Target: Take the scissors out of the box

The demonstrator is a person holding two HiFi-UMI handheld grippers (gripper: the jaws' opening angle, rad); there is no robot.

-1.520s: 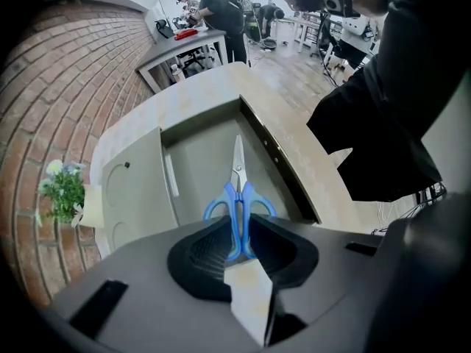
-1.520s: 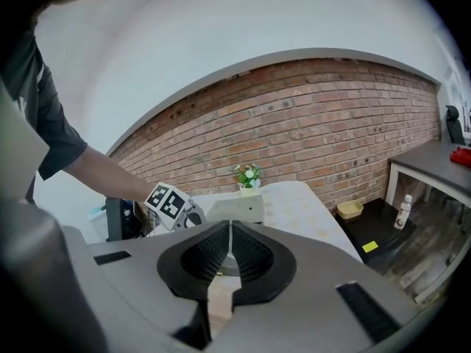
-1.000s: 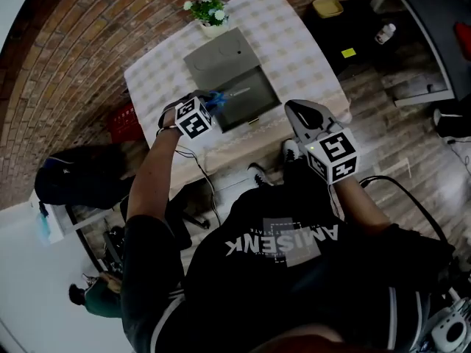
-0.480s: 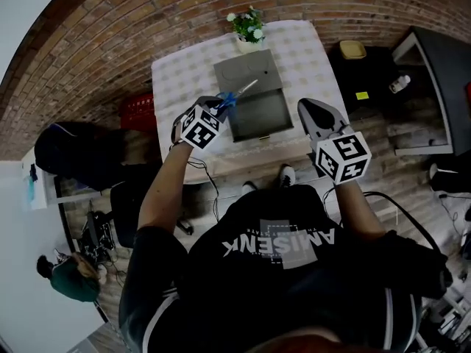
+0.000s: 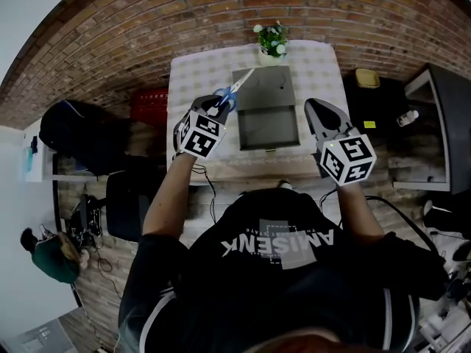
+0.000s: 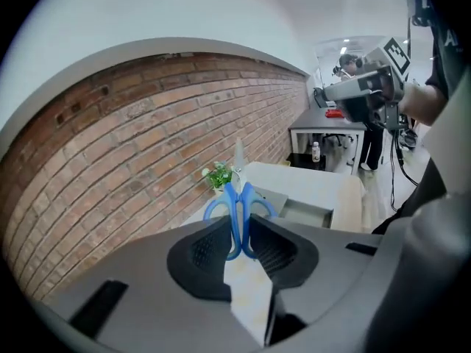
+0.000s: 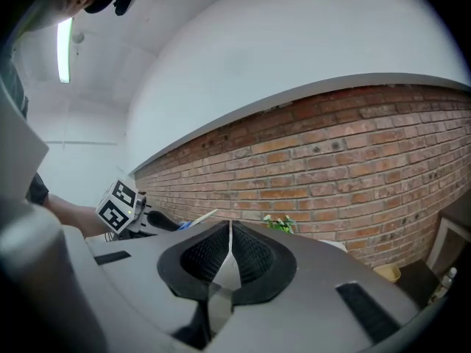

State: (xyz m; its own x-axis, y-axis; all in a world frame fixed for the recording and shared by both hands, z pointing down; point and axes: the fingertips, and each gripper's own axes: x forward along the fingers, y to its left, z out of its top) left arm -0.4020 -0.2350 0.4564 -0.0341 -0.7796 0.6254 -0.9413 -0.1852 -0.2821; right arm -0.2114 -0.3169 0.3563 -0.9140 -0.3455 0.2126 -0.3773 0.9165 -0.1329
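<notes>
The scissors [image 5: 231, 94] have blue handles and silver blades pointing up and away; my left gripper [image 5: 218, 109] is shut on the handles and holds them in the air over the table's left part, beside the box's left edge. In the left gripper view the blue handles [image 6: 237, 206] are pinched between the jaws of the left gripper [image 6: 239, 243]. The grey box [image 5: 268, 113] lies open on the checked table [image 5: 195, 79]. My right gripper [image 5: 321, 116] hovers by the box's right side, shut and empty; its jaws meet in the right gripper view [image 7: 230, 235].
A small potted plant [image 5: 271, 40] stands at the table's far edge by the brick wall. A red crate [image 5: 151, 104] and a black bag [image 5: 79, 134] are on the floor left of the table. A yellow container [image 5: 367, 78] and a dark desk [image 5: 441, 123] are at the right.
My left gripper has carried the scissors up and away from the box's front left, and they now point higher. The right gripper stays shut beside the box.
</notes>
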